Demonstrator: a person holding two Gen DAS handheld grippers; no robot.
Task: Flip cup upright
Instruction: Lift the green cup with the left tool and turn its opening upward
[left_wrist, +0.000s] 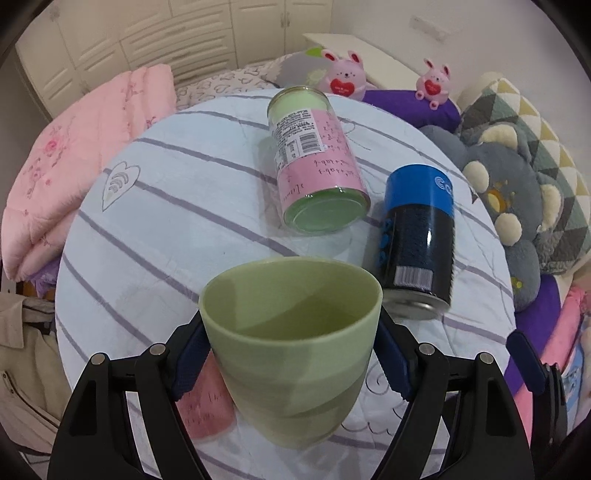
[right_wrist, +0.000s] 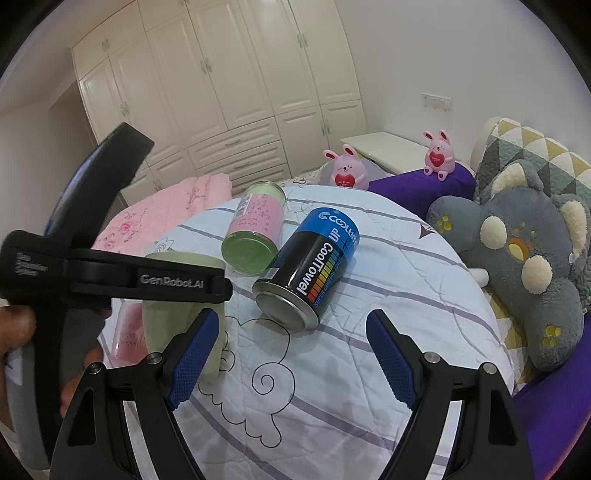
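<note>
Now the left gripper (left_wrist: 291, 354) clamps the green cup (left_wrist: 291, 350) mouth-up, near of two lying cans (left_wrist: 317, 158), while the right gripper (right_wrist: 291, 354) hangs open over the quilt (right_wrist: 369, 387).

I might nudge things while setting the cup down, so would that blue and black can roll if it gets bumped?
Probably. The blue and black can lies on its side, so its round wall could roll sideways. The quilted cover looks soft, which may slow it. The pink and green can lies close beside it and might stop it.
</note>
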